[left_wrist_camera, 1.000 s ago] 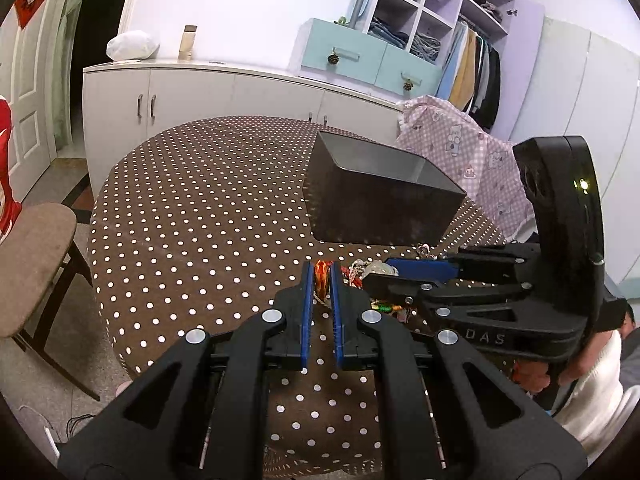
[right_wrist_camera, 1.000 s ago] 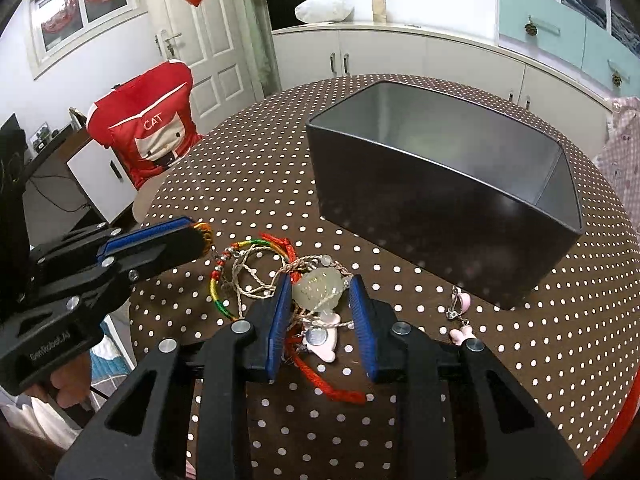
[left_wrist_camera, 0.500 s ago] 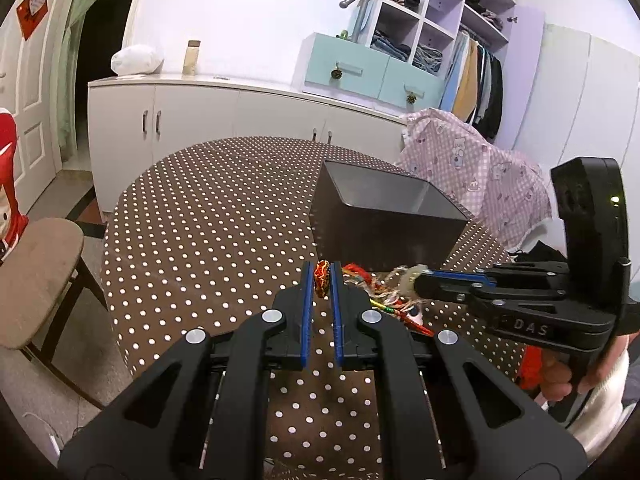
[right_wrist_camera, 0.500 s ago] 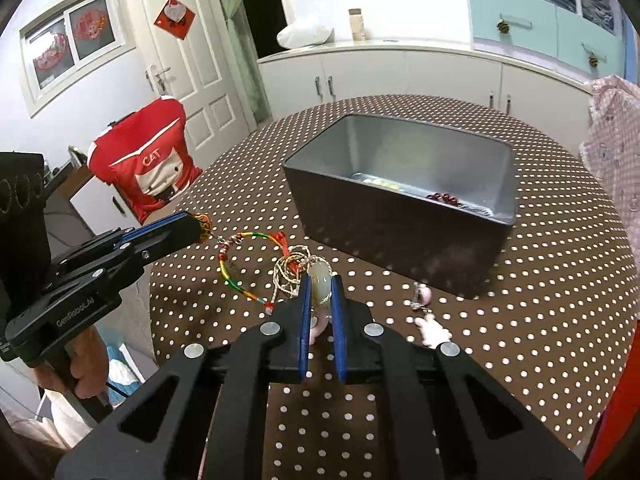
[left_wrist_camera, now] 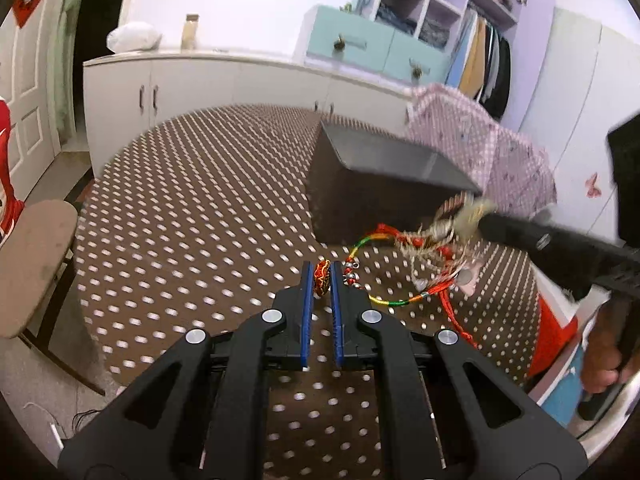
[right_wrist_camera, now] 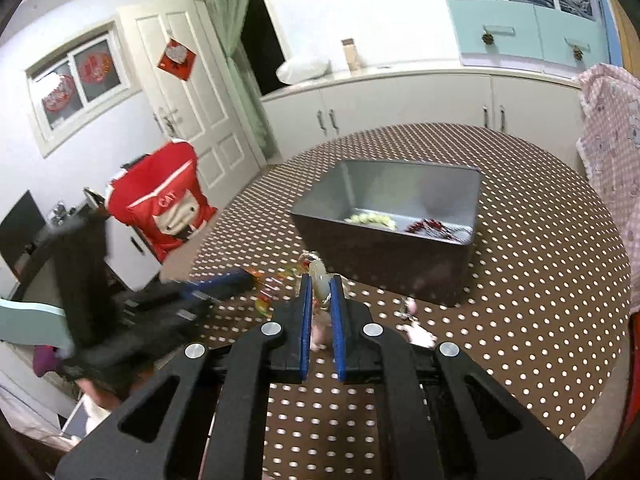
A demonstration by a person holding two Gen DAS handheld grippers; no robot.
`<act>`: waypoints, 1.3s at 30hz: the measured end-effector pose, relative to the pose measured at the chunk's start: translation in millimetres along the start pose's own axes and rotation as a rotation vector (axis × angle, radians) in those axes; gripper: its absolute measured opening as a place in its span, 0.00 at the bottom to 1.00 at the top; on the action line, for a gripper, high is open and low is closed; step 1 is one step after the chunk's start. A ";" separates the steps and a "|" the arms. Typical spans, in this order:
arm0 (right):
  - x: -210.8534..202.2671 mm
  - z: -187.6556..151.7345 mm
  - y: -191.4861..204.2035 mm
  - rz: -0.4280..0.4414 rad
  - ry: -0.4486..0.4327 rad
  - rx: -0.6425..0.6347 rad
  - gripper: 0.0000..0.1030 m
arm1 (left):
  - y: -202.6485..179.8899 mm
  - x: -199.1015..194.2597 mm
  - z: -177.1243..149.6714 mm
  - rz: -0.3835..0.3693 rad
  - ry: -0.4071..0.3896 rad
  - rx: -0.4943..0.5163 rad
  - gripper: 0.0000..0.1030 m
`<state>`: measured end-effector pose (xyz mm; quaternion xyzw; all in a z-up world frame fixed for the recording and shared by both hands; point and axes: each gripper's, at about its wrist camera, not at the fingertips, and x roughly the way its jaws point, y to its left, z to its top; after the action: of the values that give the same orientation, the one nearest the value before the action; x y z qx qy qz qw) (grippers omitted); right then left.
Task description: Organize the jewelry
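The left gripper (left_wrist_camera: 322, 276) is closed on a red-and-orange woven bead (left_wrist_camera: 321, 278), held at the tips in the lower centre of the left wrist view. From the bead a multicoloured cord bracelet (left_wrist_camera: 384, 300) loops right and upward, joining a tangle of jewelry (left_wrist_camera: 436, 248) at centre right. The tangle's long axis runs from lower left to upper right, ending at the right gripper (left_wrist_camera: 486, 220), whose tip is blurred; red cords (left_wrist_camera: 456, 316) trail down from the tangle toward the table.

In the right wrist view the right gripper (right_wrist_camera: 321, 286) is clamped on a pale green stone pendant (right_wrist_camera: 319, 280), standing roughly upright between the pads. Below it a pink piece (right_wrist_camera: 318, 334) is partly hidden by the fingers. The left gripper (right_wrist_camera: 224, 282) at centre left is smeared by motion, and the coloured items beside it cannot be made out clearly; they appear to be the bracelet.

A dark metal box (right_wrist_camera: 384, 264) sits open on the table (right_wrist_camera: 540, 280), just beyond the tangle. Inside lie a pale yellow-green bracelet (right_wrist_camera: 370, 219) and red beads (right_wrist_camera: 426, 225).

The table is round, covered in brown cloth with white dots. White cabinets (right_wrist_camera: 400, 112), a white door (right_wrist_camera: 192, 104) and a chair with a red cover (right_wrist_camera: 160, 204) stand behind.
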<state>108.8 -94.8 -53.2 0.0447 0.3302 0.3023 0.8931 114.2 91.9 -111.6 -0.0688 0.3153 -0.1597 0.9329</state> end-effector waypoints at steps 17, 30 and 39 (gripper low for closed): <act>-48.3 13.0 -23.7 0.035 -0.133 0.093 0.04 | -5.0 16.3 4.1 0.017 0.038 -0.006 0.09; -52.6 8.3 -37.5 -0.043 -0.134 0.111 0.04 | -10.7 -23.7 23.3 0.040 -0.080 0.033 0.09; -65.3 16.1 -37.4 -0.060 -0.173 0.082 0.04 | -27.7 -43.2 51.2 0.013 -0.161 0.143 0.09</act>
<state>98.6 -160.4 -14.4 0.0975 0.2650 0.2564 0.9244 106.0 82.0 -40.2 -0.0125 0.2273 -0.1699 0.9588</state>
